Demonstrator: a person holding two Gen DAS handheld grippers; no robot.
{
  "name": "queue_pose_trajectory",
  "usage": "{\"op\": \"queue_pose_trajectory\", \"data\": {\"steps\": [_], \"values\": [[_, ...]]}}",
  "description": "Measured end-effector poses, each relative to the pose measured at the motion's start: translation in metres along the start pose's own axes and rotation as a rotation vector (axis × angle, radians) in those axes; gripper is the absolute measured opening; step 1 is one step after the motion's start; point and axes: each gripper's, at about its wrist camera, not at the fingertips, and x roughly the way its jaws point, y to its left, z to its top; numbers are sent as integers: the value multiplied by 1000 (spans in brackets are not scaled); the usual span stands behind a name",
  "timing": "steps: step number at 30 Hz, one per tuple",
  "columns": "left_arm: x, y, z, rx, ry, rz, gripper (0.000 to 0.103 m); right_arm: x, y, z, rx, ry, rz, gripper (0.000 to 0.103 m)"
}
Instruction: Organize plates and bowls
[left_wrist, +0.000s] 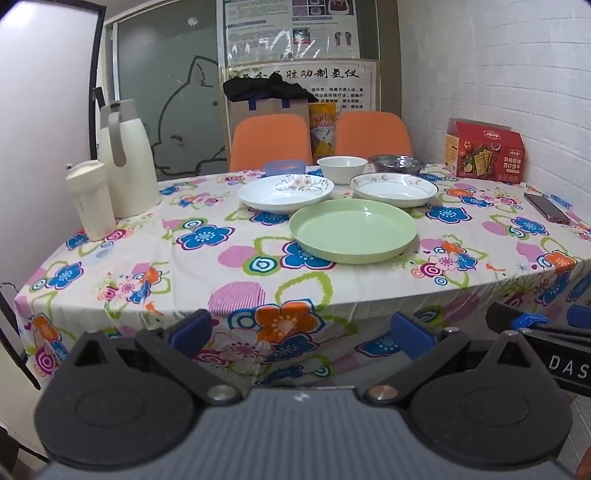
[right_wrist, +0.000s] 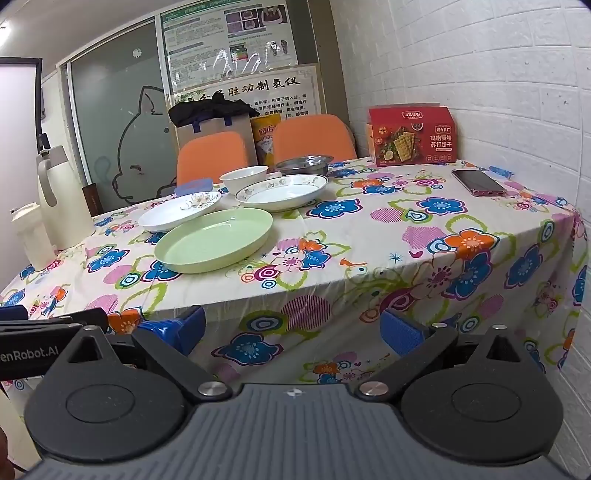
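Both grippers hang off the near edge of the table, well short of the dishes: the left gripper (left_wrist: 299, 332) and the right gripper (right_wrist: 291, 330) each stand wide open with nothing between their blue pads. Taking the green plate (left_wrist: 352, 230) as the landmark, the flower-sprig white plate (left_wrist: 286, 192) lies just behind it to the left and the band-rimmed deep plate (left_wrist: 393, 189) just behind to the right, both nearly touching its rim; the white bowl (left_wrist: 341, 168), steel bowl (left_wrist: 397, 163) and blue container (left_wrist: 284, 167) sit farther back. Likely troubles: the low glossy rims could slip from a shallow pinch, lifting the green plate may nudge its crowded neighbours, and the loose floral tablecloth (left_wrist: 229, 266) could drag.
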Motion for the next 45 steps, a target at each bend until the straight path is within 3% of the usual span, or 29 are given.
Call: {"op": "queue_pose_trajectory", "data": {"steps": [45], "values": [[2, 5, -3, -15, 10, -4, 103, 5, 5, -5, -8, 26, 6, 89]]}}
